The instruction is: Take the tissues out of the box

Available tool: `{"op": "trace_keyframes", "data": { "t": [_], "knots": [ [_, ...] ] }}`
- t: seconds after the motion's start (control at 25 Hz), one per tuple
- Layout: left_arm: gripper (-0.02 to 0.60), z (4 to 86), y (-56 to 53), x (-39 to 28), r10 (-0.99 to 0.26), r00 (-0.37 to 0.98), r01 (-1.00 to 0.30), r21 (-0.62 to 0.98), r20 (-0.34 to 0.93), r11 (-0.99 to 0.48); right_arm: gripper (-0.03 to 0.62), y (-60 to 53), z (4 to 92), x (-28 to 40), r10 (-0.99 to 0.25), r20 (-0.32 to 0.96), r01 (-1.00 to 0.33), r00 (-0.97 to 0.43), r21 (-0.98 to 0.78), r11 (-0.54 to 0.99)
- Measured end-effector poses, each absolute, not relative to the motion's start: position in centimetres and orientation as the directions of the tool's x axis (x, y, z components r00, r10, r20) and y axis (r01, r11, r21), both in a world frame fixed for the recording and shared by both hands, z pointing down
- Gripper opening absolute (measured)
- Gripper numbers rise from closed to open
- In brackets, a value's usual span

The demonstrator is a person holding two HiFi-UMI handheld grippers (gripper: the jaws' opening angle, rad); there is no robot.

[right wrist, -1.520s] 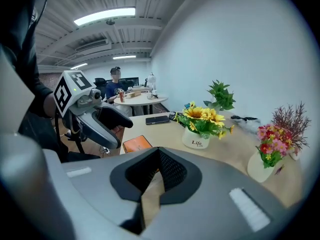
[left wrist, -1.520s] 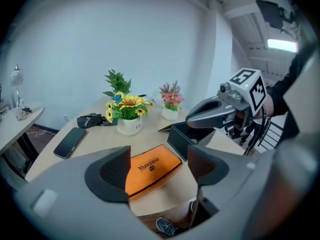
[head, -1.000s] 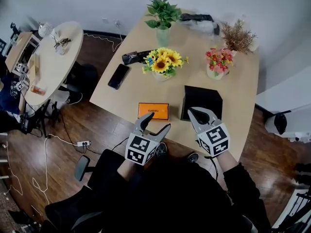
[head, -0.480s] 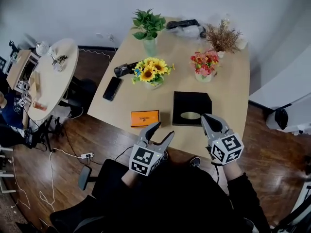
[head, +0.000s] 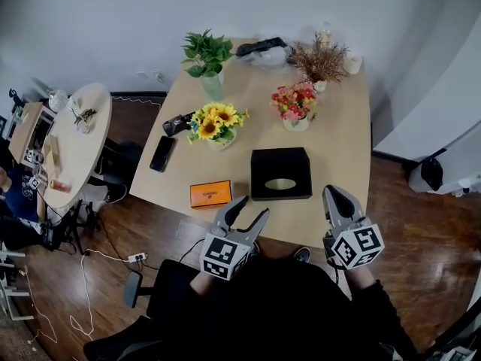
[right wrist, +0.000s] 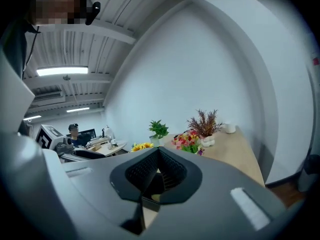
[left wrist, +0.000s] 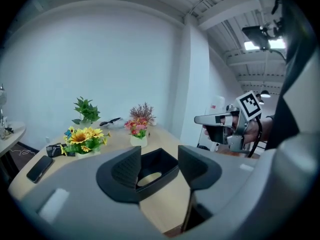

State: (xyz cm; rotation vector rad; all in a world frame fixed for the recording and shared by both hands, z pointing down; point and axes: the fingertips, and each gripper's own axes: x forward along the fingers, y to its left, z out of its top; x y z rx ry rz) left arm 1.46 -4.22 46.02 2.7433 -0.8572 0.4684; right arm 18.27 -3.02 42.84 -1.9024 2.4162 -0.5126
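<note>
The black tissue box [head: 280, 173] lies flat on the wooden table [head: 338, 141], near its front edge. A pale oval slot [head: 280, 184] shows in its top, and no tissue sticks out. My left gripper [head: 253, 206] hovers at the front edge, just left of the box. Its jaws are closing, a gap still shows and nothing is between them. In the left gripper view the box [left wrist: 167, 160] sits beyond the left gripper [left wrist: 160, 156]. My right gripper [head: 331, 192] is at the table's edge, right of the box, and is shut and empty. Its pads meet in the right gripper view [right wrist: 159, 153].
An orange box [head: 211, 194] lies left of the tissue box, with a phone [head: 161, 153] further left. Sunflowers [head: 213, 122], pink flowers [head: 294, 104], a green plant [head: 207, 55] and dried stems [head: 322, 59] stand behind. A round table [head: 71, 138] stands on the left.
Both grippers have drawn back from the box toward the table's front edge. The right one was over the box's front and is now to its right. The left jaws have narrowed.
</note>
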Motion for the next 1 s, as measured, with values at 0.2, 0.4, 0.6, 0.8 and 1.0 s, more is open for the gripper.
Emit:
{"op": "trace_keyframes", "data": {
  "t": [0.2,0.4,0.6,0.8,1.0],
  "knots": [
    [0.213,45.7,-3.6,2.7,-0.498,0.79,-0.57,0.13,0.356,-0.811,-0.001,-2.5,42.7,19.8,-0.959,0.18,-0.949,-0.218,-0.27,0.165],
    [0.212,46.1,-3.4,2.5,-0.498,0.785,-0.577,0.143,0.368,-0.804,-0.002,-2.5,43.0,19.8,-0.957,0.183,-0.947,-0.224,-0.271,0.17],
    [0.212,46.7,-3.4,1.7,-0.502,0.775,-0.589,0.154,0.384,-0.793,0.0,-2.7,43.0,19.3,-0.954,0.188,-0.947,-0.233,-0.265,0.179],
    [0.212,46.8,-3.7,1.2,-0.51,0.77,-0.6,0.165,0.384,-0.782,0.0,-3.0,43.1,18.9,-0.953,0.192,-0.952,-0.235,-0.244,0.185],
    [0.212,46.9,-3.8,0.8,-0.516,0.769,-0.604,0.166,0.377,-0.779,-0.002,-2.9,43.1,18.6,-0.955,0.188,-0.955,-0.231,-0.23,0.186]
  ]
}}
